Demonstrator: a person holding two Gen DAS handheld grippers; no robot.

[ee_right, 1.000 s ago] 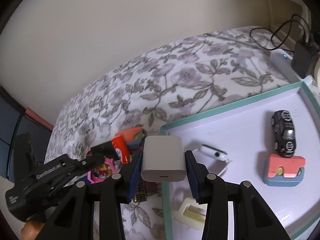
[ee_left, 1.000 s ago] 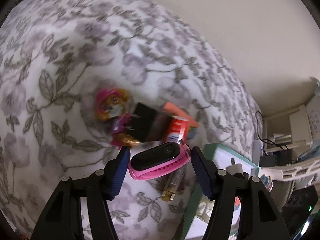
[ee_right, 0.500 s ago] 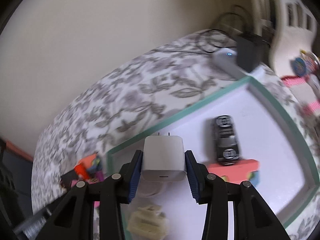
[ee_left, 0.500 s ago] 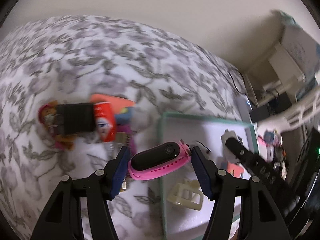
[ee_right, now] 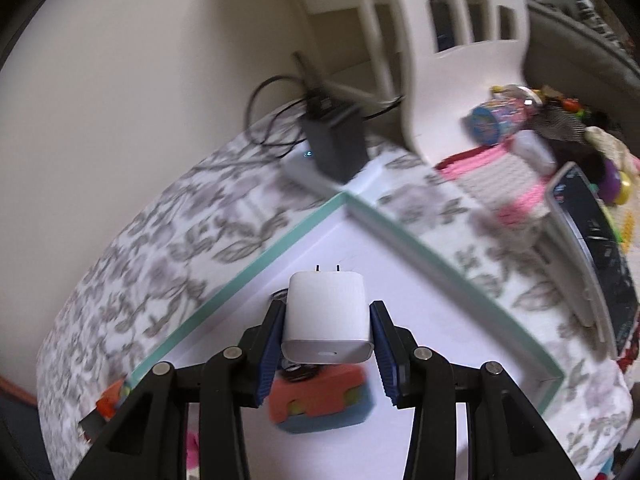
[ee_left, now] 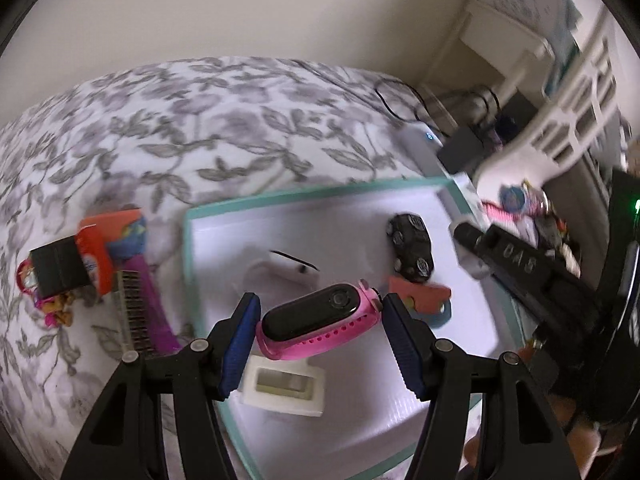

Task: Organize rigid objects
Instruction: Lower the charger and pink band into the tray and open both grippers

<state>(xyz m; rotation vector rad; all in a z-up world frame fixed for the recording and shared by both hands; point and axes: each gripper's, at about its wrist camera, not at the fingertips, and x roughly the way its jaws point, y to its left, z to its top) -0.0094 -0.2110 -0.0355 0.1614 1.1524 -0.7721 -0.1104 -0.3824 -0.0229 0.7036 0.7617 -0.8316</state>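
Floral bedspread (ee_left: 168, 128) against cream wall; one teal-rimmed tray (ee_left: 320, 194). Left gripper (ee_left: 318, 322) clenched on one pink smartwatch (ee_left: 316, 322), tray's 6 o'clock; right gripper (ee_right: 327, 330) clamped on one white charger (ee_right: 326, 314) above tray.

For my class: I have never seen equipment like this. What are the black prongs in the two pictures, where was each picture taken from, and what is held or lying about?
A person holds a two-finger tool in each hand; a camera on each looks along its fingers. The left gripper clamps a pink smartwatch; the right gripper clamps a white charger plug. Both hang over a teal-rimmed tray on a floral bedspread. In the tray lie a black toy car and a cream buckle. More toys lie beside it.
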